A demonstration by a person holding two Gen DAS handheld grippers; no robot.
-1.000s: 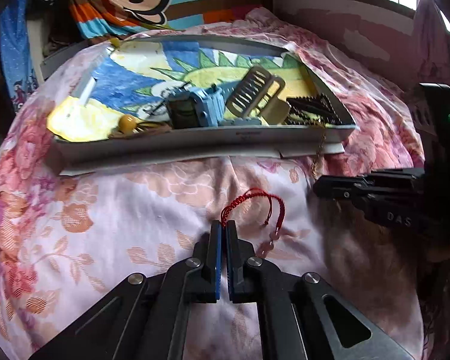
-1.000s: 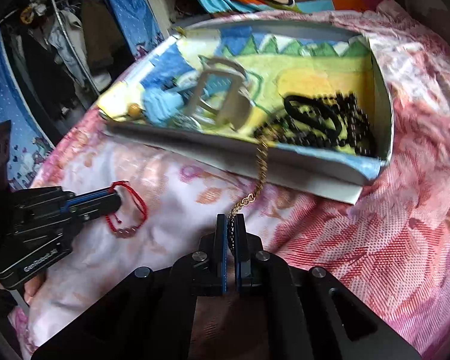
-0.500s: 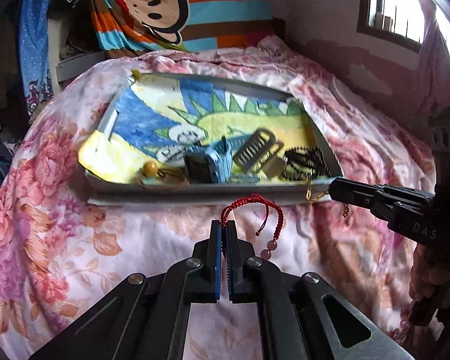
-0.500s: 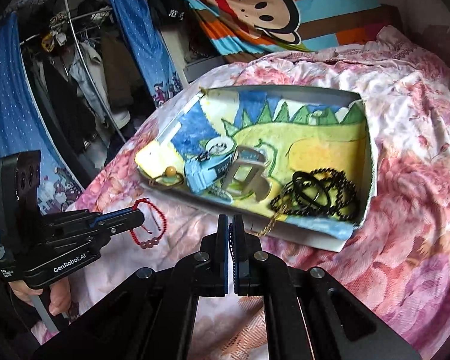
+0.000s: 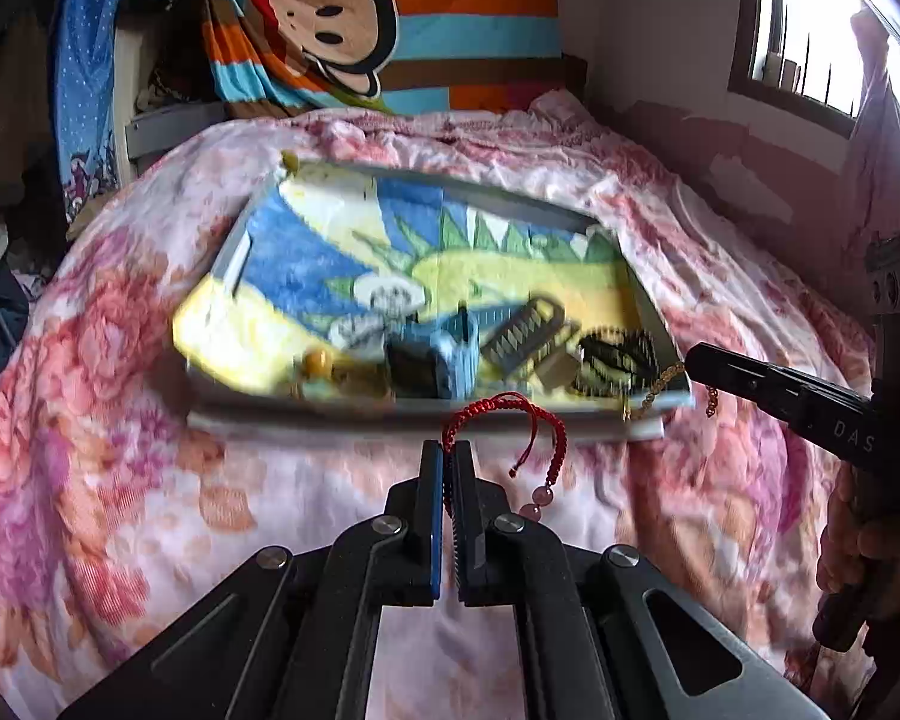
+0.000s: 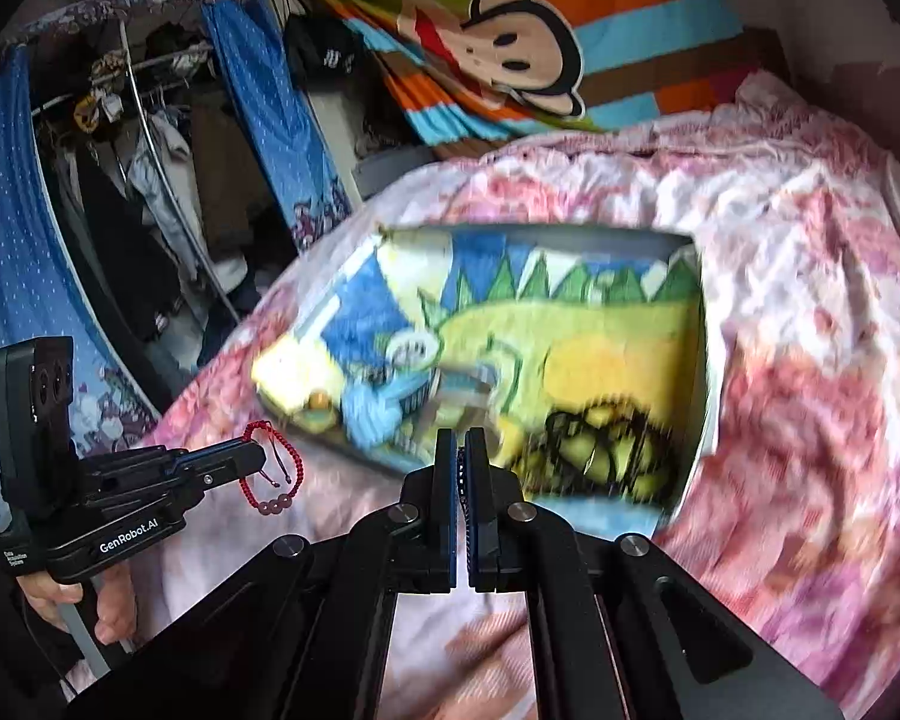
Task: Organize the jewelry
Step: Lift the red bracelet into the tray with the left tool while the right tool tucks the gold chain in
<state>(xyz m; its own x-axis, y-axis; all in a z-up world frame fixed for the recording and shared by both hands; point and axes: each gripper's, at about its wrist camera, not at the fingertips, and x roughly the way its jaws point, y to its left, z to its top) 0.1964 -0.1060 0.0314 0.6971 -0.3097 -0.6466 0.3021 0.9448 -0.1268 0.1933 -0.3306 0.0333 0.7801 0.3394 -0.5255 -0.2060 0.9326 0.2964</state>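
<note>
My left gripper (image 5: pixel 448 450) is shut on a red braided bracelet (image 5: pixel 513 405), which hangs off the bedspread with pink beads at its end. The right wrist view shows the same left gripper (image 6: pixel 257 457) and bracelet (image 6: pixel 297 468) at the left. My right gripper (image 5: pixel 693 358) is shut on a thin gold chain (image 5: pixel 660 385) that dangles over the tray's near right corner. In its own view the right gripper (image 6: pixel 462 444) has its jaws together and the chain is barely visible. The tray (image 5: pixel 234 252), lined with a dinosaur drawing, lies just beyond both grippers.
Inside the tray lie black beaded loops (image 5: pixel 618 355), a beige comb clip (image 5: pixel 528 330), a blue item (image 5: pixel 456 354) and an amber bead (image 5: pixel 318 360). The floral bedspread (image 5: pixel 120 420) surrounds it. A monkey-print blanket (image 5: pixel 354 30) hangs behind, and a clothes rack (image 6: pixel 138 180) stands left.
Both grippers have risen, still shut. The red bracelet has come off the bedspread, and the gold chain has lifted from the tray's front edge and now dangles.
</note>
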